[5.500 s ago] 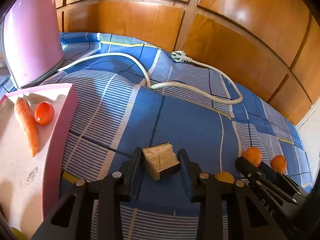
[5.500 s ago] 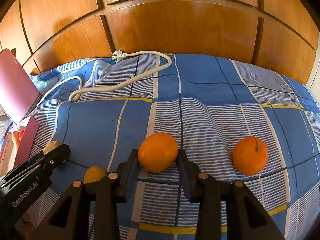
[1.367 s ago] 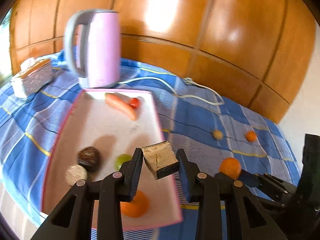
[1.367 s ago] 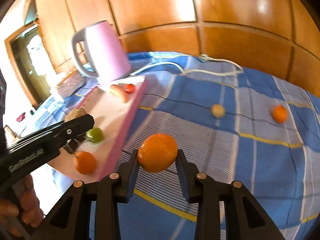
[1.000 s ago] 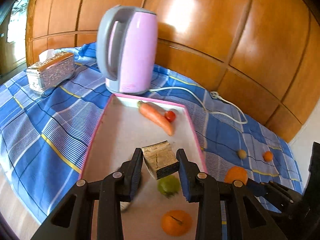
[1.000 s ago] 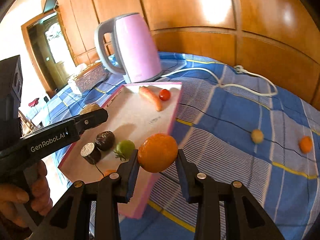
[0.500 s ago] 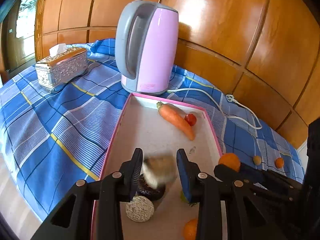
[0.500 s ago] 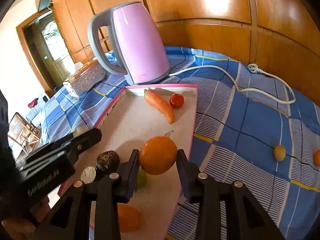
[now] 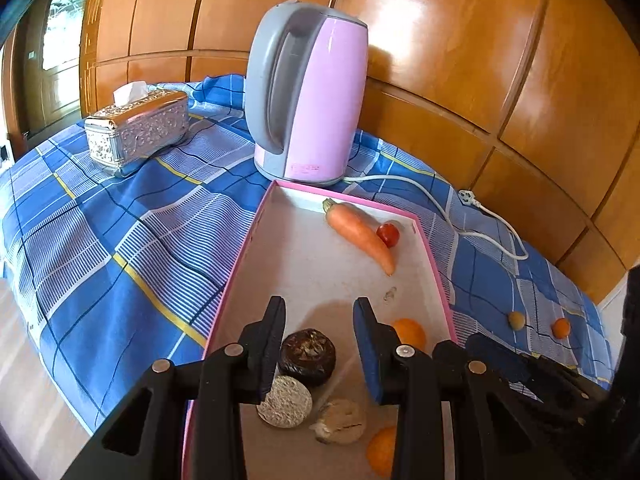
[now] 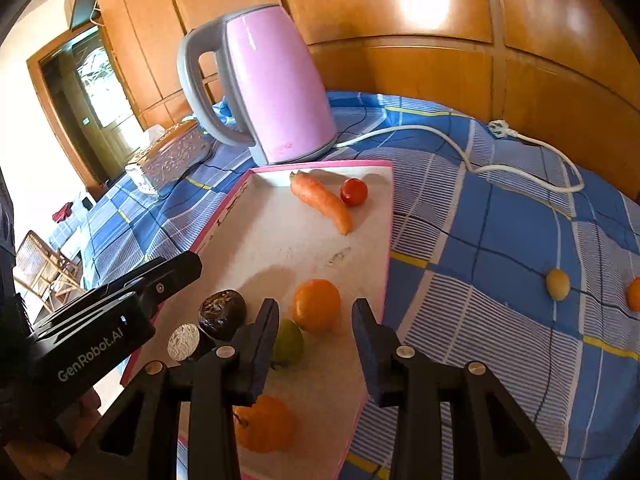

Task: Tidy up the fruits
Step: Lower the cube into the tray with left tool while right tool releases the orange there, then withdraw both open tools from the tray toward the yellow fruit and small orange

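Both grippers over pink tray (image 10: 387, 216), jaws apart, nothing clamped. Right gripper (image 10: 314, 330): orange (image 10: 316, 303) on tray just beyond jaws. Left gripper (image 9: 320, 338): tan chunk (image 9: 340, 421) on tray, near side of jaws.

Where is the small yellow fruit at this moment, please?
The small yellow fruit lies on the blue checked cloth, outside the pink tray, at the right of the right wrist view. A small orange fruit lies beside it at the picture's edge.

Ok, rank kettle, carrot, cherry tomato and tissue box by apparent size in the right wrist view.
1. kettle
2. tissue box, though it sits farther back
3. carrot
4. cherry tomato
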{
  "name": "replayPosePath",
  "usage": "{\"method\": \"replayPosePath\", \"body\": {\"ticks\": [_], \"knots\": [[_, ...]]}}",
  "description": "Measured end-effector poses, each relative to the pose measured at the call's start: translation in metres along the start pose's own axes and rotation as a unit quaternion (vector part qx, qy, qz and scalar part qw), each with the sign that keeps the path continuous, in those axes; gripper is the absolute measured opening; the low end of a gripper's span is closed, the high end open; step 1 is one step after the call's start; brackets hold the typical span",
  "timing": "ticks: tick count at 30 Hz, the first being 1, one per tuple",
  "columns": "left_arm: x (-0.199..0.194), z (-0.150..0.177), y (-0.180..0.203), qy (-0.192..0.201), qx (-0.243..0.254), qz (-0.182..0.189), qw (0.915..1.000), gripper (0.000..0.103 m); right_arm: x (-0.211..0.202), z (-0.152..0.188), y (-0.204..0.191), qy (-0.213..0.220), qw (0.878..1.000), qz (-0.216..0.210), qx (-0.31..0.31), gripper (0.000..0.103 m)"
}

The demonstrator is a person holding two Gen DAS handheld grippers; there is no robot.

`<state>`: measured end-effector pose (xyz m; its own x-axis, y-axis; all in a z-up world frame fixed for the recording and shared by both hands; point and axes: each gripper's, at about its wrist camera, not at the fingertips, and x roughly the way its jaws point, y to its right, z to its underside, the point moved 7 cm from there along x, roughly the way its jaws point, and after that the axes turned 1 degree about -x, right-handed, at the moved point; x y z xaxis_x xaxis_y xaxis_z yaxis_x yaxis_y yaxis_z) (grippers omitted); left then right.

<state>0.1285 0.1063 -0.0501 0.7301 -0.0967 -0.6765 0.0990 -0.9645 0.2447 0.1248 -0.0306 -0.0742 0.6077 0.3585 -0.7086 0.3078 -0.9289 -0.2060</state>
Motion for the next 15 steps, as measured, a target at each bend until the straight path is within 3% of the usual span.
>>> {"method": "replayPosePath", "body": {"ticks": [15], "knots": [[-0.014,0.017,0.027,-0.003,0.028,0.015,0.9995,0.036,-0.026,0.015,0.014,0.022,0.998,0.051,0.001,0.039]]}}
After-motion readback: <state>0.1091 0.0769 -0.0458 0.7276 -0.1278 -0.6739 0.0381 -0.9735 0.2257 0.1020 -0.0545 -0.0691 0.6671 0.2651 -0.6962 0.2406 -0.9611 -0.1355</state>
